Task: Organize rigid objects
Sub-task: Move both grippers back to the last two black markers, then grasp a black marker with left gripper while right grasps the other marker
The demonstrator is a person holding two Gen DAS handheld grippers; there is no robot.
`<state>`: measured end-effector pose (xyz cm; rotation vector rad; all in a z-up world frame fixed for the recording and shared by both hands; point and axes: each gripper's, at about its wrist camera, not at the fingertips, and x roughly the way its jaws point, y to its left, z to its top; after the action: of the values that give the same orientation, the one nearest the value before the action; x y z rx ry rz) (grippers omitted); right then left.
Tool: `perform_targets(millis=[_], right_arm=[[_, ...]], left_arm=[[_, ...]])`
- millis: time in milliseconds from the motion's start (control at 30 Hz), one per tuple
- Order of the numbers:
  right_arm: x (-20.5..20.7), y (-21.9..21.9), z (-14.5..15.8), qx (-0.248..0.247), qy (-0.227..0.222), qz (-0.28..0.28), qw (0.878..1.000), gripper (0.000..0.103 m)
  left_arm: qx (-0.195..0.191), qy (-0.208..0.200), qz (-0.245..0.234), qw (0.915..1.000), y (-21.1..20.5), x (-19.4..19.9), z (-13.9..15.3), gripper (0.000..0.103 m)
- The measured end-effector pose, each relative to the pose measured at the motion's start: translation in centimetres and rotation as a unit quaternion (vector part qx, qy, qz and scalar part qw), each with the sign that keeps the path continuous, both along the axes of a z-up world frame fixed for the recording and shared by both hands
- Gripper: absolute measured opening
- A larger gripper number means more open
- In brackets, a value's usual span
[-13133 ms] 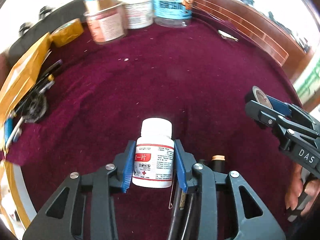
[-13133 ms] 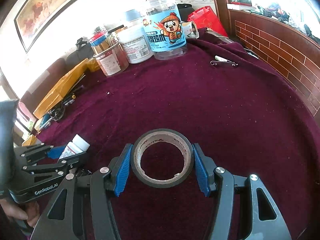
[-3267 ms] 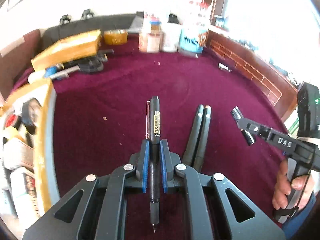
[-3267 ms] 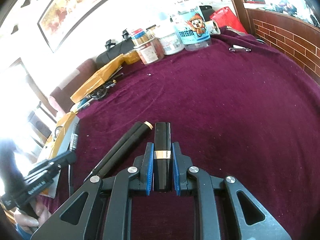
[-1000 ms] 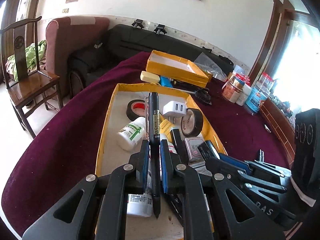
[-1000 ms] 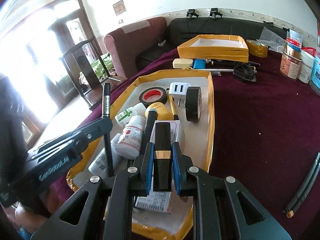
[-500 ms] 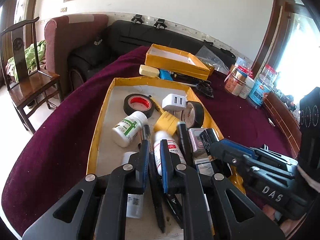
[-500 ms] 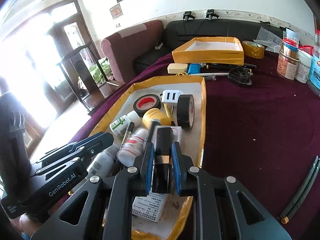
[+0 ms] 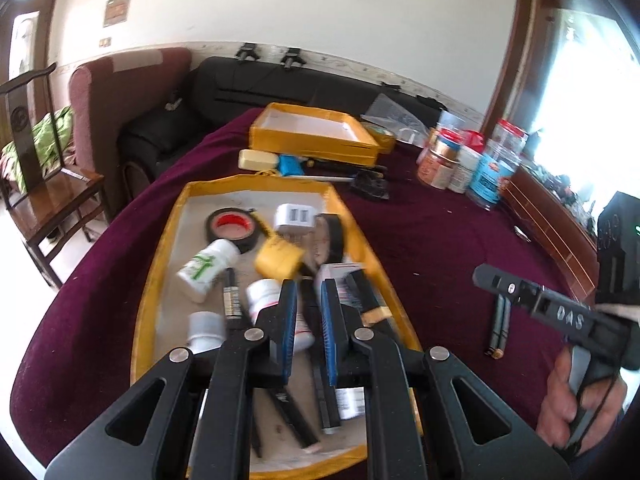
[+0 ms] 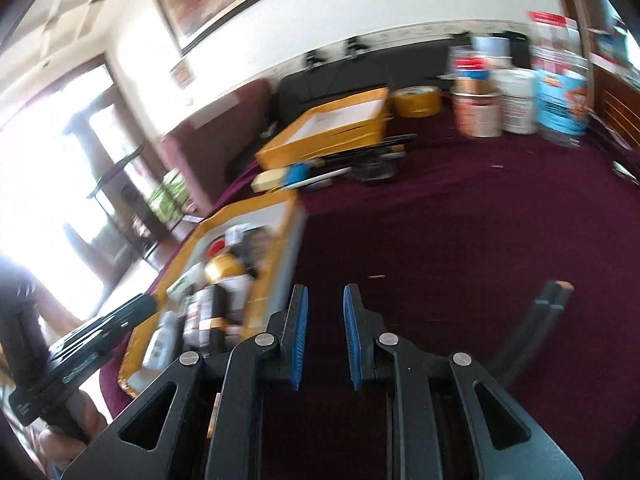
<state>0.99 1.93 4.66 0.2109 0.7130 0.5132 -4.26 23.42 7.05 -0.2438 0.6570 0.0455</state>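
Observation:
A yellow-rimmed tray [image 9: 154, 280] on the maroon cloth holds tape rolls, white bottles, a charger, a black marker [image 9: 230, 300] and a black lipstick with a gold band [image 9: 372, 308]. My left gripper [image 9: 309, 286] hovers over the tray's near half, its blue pads almost together and nothing between them. My right gripper [image 10: 325, 292] is over bare cloth to the right of the tray [image 10: 294, 240], its pads apart and empty. In the left wrist view the right gripper [image 9: 486, 280] shows from the side. Two dark sticks [image 9: 500, 328] lie together on the cloth right of the tray.
A second yellow box [image 9: 312, 136] stands behind the tray, with small tools beside it. Several jars [image 9: 460, 164] cluster at the back right. A sofa and a wooden chair [image 9: 40, 160] stand beyond the table's left edge. A hand [image 9: 576, 412] holds the right gripper.
The marker left my left gripper and now lies in the tray. The lipstick left my right gripper and lies in the tray; that gripper swung right, out over the cloth.

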Motion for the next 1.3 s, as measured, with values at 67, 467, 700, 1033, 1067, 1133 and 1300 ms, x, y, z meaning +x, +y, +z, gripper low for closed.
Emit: perform_targets(millis=[67, 467, 700, 1033, 1067, 1133, 1300], right_arm=[[0.4, -3.1, -0.2, 0.008, 0.002, -0.029, 1.000, 0.016], [2.8, -16.3, -4.6, 0.039, 0.041, -0.183, 0.981, 0.016], [3.4, -17.8, -5.8, 0.084, 0.066, -0.170, 0.980, 0.016], [3.1, -17.8, -5.7, 0.109, 0.062, -0.149, 0.981, 0.016], [3.1, -17.7, -5.7, 0.109, 0.063, -0.147, 0.981, 0.016], [3.1, -17.5, -5.8, 0.104, 0.067, -0.143, 0.982, 0.016], [3.2, -17.2, -6.0, 0.095, 0.073, -0.137, 0.983, 0.016]], left_arm=[[0.007, -0.002, -0.016, 0.9998, -1.3, 0.0, 0.4, 0.010], [0.043, 0.041, -0.224, 0.9728, -14.7, 2.8, 0.5, 0.020], [0.064, 0.118, -0.302, 0.9437, -21.1, 8.0, -2.6, 0.020], [0.108, 0.146, -0.288, 0.9403, -23.9, 11.6, -4.7, 0.020], [0.111, 0.147, -0.284, 0.9411, -24.0, 12.1, -4.8, 0.020], [0.111, 0.157, -0.281, 0.9402, -24.2, 12.7, -5.5, 0.020], [0.121, 0.140, -0.253, 0.9498, -24.2, 12.4, -6.4, 0.022]])
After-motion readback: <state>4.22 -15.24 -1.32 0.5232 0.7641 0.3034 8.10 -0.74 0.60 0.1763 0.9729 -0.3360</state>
